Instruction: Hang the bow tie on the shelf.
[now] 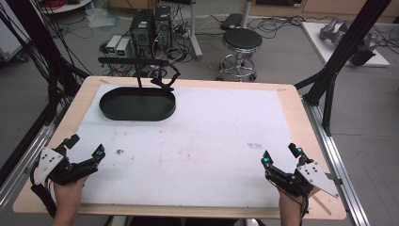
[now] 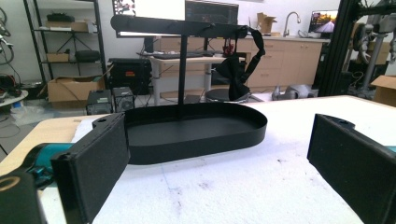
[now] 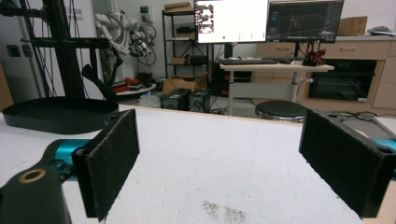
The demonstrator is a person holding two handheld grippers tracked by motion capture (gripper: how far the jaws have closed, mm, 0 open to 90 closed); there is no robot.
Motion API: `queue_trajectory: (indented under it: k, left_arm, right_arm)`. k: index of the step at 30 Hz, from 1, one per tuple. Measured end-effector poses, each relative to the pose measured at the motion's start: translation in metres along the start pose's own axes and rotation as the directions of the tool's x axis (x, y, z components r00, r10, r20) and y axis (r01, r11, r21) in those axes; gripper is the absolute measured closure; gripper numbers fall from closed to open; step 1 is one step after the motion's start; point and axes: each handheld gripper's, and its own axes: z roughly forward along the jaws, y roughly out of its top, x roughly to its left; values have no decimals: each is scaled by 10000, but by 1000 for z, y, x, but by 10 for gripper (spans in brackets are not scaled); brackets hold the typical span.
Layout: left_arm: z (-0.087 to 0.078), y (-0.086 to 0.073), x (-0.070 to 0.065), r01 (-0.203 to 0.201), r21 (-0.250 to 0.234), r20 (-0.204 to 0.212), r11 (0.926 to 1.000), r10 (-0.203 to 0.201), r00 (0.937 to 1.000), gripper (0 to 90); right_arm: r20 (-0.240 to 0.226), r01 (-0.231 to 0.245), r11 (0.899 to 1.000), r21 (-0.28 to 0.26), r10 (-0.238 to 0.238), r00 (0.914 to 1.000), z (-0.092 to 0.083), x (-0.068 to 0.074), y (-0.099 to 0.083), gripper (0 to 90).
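**Both grippers waiting at the near edge, stand untouched**

The left gripper [image 1: 85, 146] and the right gripper [image 1: 281, 155] rest low at the near corners of the bench [image 1: 287, 94], each with its fingers spread wide and nothing between them. The thing nearest the work is the black stand [image 2: 182, 60] with its oval tray [image 1: 136, 104], set at the far left of the white sheet [image 1: 202, 141], well apart from both hands. A dark strap [image 2: 238, 70] hangs from the right end of the stand's crossbar. To my eye nothing has started yet. The next move looks like a reach forward, likely by the left gripper, up toward that hanging strap, keeping clear of the upright post and the tray's rim.
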Motion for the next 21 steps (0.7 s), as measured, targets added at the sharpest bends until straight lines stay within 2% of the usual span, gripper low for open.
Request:
queue_trajectory:
  k: [11,21]
  left_arm:
    - [6,0,-3,15,-92,96,10000,-14,10000,61]
    - [6,0,-4,-30,-125,115,9999,32,9999,61]
  right_arm:
    - [32,-14,10000,-68,14,10000,-7,-4,-2,115]
    - [-47,179,9997,-170,-180,9998,-8,-3,-2,115]
